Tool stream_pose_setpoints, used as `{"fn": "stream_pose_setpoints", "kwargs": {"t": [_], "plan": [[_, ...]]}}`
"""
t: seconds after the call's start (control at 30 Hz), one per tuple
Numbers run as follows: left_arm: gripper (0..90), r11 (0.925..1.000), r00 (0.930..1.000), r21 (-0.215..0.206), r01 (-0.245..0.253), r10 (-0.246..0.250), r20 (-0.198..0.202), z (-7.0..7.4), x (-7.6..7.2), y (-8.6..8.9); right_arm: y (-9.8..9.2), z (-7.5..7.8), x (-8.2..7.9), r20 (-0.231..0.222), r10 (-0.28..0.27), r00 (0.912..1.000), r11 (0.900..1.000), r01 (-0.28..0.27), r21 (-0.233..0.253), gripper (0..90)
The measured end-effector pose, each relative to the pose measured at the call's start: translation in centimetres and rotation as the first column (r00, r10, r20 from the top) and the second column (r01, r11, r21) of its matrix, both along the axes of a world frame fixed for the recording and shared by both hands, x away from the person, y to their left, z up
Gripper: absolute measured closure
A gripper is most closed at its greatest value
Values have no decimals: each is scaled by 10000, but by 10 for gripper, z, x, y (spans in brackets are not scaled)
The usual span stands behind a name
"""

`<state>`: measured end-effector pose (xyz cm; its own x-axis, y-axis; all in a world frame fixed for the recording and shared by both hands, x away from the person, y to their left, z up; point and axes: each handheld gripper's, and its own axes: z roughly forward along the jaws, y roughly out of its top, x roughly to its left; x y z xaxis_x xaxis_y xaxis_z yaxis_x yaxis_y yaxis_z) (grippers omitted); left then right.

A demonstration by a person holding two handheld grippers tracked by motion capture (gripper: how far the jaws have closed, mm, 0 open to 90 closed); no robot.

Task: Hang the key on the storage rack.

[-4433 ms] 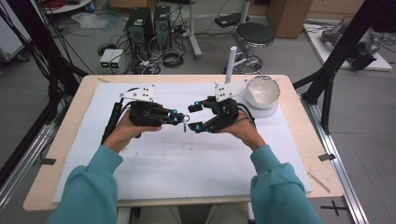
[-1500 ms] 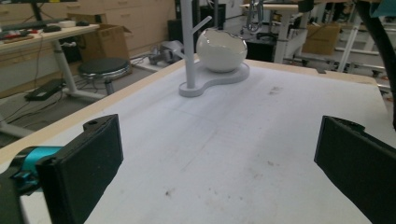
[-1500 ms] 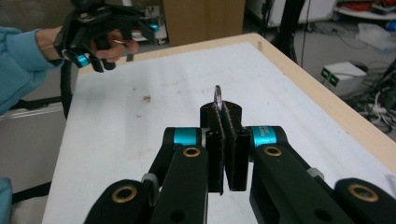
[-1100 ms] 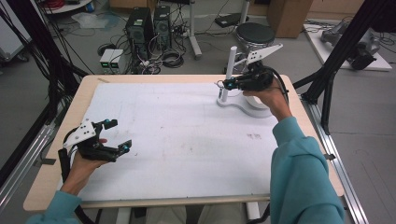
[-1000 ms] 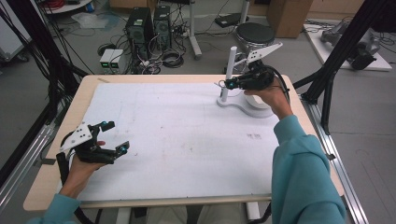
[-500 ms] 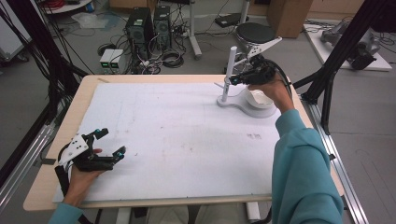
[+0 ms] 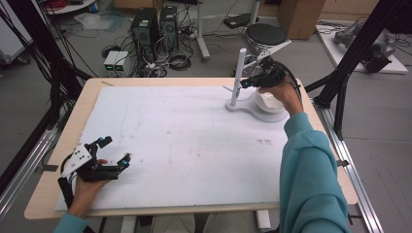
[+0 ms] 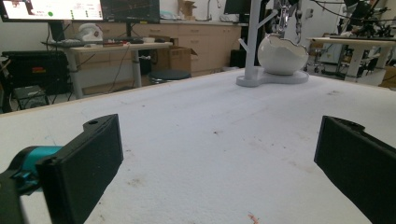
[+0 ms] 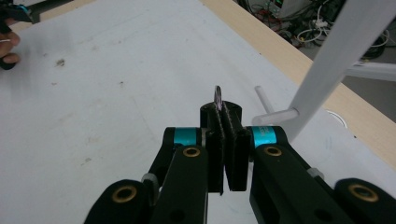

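One bowl (image 7: 270,103), white with a jagged rim, sits on the base of a white stand (image 7: 237,77) at the table's far right; its contents cannot be seen from any view. The stand's upright post carries short side pegs (image 9: 276,115). A white sheet (image 7: 184,145) covers the wooden table (image 7: 82,111); it bears faint brown marks. Beyond the table lie computer towers (image 7: 154,24), tangled cables and a black stool (image 7: 265,35). The right gripper (image 7: 248,82) is held up beside the post, its jaws closed on a thin metal ring (image 9: 217,99) just short of a peg. The left gripper (image 7: 119,162) rests at the near left edge of the sheet, jaws spread wide and holding nothing, well apart from the stand. A teal sleeve (image 7: 306,165) crosses the right side of the table.
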<state>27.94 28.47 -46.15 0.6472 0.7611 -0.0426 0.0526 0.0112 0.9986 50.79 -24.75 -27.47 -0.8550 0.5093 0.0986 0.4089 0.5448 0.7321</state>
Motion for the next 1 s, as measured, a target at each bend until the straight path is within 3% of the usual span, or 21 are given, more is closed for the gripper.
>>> {"fn": "stream_pose_setpoints", "kwargs": {"t": [0.13, 1.0], "plan": [[17, 9999, 10000, 150, -6, 5, 59, 0, -1, -2, -1, -3, 3, -48, -110, 9999, 9999, 110, -34, 888], [17, 9999, 10000, 151, -64, 64, 1, 0, 0, -1, -11, -16, 19, -239, -389, 9990, 9992, 391, 77, 888]]}}
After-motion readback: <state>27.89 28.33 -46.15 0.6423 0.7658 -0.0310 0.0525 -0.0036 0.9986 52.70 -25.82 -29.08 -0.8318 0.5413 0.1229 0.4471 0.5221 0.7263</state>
